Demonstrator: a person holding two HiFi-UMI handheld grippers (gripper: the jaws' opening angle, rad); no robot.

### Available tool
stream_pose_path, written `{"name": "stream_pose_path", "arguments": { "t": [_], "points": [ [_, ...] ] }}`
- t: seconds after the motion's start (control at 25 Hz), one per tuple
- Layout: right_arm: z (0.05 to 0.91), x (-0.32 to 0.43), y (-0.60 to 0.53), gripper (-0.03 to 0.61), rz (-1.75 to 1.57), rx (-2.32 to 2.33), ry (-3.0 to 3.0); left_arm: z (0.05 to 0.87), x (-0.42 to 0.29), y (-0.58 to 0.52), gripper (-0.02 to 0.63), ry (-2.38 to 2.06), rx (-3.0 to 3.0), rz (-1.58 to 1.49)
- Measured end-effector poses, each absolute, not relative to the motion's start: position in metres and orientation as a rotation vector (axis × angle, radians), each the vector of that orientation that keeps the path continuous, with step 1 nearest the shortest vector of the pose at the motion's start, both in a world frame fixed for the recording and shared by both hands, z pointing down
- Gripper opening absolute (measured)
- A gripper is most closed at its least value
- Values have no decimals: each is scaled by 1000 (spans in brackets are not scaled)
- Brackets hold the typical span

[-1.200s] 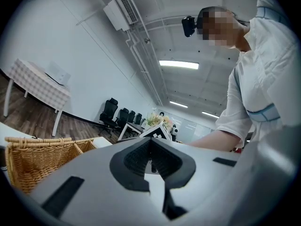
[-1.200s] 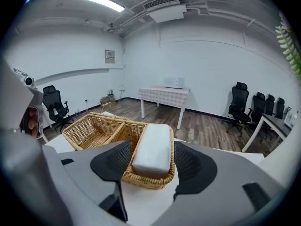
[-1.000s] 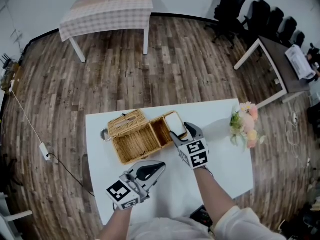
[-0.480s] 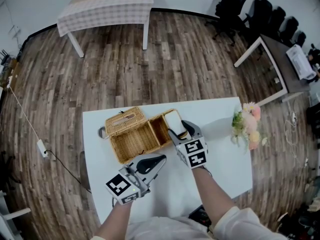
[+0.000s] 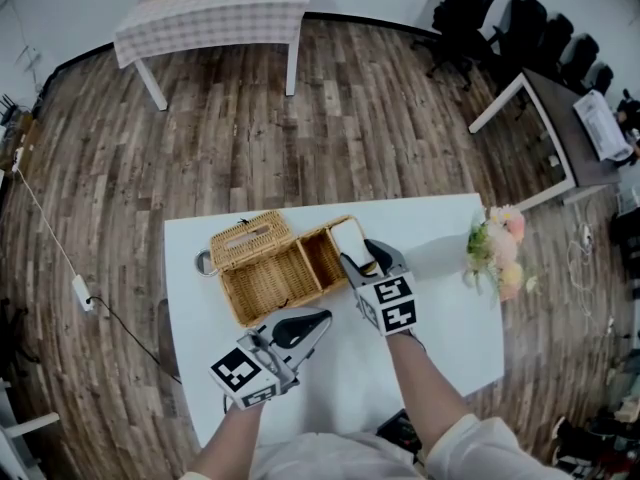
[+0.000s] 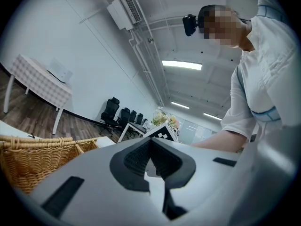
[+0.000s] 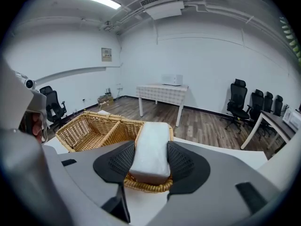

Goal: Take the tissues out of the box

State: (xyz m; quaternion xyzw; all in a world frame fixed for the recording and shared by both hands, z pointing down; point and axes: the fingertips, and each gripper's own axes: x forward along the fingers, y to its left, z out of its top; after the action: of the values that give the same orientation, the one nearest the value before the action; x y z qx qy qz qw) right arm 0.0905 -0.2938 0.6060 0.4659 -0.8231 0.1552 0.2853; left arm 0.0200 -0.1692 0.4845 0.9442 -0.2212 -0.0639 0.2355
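Observation:
An open wicker box point(image 5: 262, 286) lies on the white table point(image 5: 445, 318), its lid point(image 5: 248, 240) folded back. A white tissue pack point(image 5: 350, 242) stands in the box's right compartment point(image 7: 151, 145). My right gripper point(image 5: 364, 259) reaches over the box's right end, and its jaws are closing with the pack between them. In the right gripper view both pads point(image 7: 121, 162) lie against the pack's sides. My left gripper point(image 5: 316, 321) hovers over the table in front of the box, shut and empty, its tips point(image 6: 151, 148) together.
A bunch of pink and cream flowers point(image 5: 495, 251) stands at the table's right edge. The box's left compartment point(image 7: 87, 131) holds nothing. A checked-cloth table point(image 5: 212, 13) and office chairs point(image 5: 470, 13) stand far off on the wooden floor.
The right gripper's jaws have narrowed around the tissue pack. Both grippers have stayed in nearly the same places.

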Motion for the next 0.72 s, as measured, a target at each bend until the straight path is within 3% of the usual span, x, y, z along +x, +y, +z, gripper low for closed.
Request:
{"name": "stream_pose_path", "arguments": {
  "t": [0.72],
  "points": [
    [608, 91, -295, 209, 424, 1254, -2133, 481, 21, -162, -2, -613, 2591, -181]
  ]
}}
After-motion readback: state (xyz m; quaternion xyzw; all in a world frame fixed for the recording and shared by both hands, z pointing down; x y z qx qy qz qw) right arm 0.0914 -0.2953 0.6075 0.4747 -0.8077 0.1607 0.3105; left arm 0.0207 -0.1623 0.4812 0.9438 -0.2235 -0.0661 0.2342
